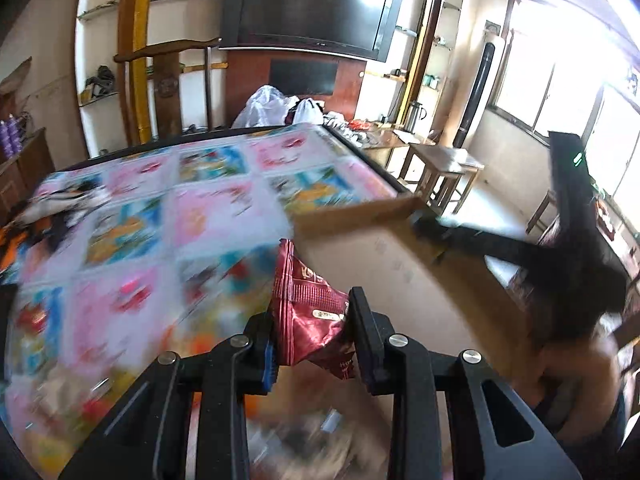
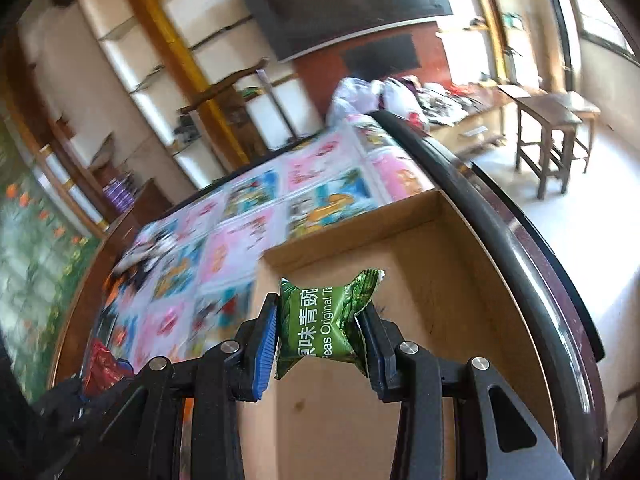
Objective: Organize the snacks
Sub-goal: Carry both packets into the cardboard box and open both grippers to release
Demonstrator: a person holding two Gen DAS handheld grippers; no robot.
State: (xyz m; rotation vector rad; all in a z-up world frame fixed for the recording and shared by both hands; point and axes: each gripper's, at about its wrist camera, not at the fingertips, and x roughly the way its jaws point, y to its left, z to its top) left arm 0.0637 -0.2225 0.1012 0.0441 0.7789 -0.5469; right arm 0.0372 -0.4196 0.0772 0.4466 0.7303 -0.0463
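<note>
My left gripper (image 1: 310, 320) is shut on a dark red snack packet (image 1: 308, 308) and holds it above the table, at the left wall of an open cardboard box (image 1: 360, 216). My right gripper (image 2: 318, 318) is shut on a green pea packet (image 2: 320, 320) and hangs over the inside of the cardboard box (image 2: 420, 300). In the left wrist view the right gripper (image 1: 432, 228) shows as a black shape at the box's far right corner. Low left in the right wrist view, the red snack packet (image 2: 100, 368) appears beside a dark gloved hand.
The round table carries a pink and blue cartoon cloth (image 1: 160, 220) with a dark rim (image 2: 500, 208). Loose snacks (image 1: 52, 208) lie blurred at its far left. White bags (image 1: 268, 108), a wooden chair (image 1: 168, 80) and a stool (image 2: 548, 136) stand beyond the table.
</note>
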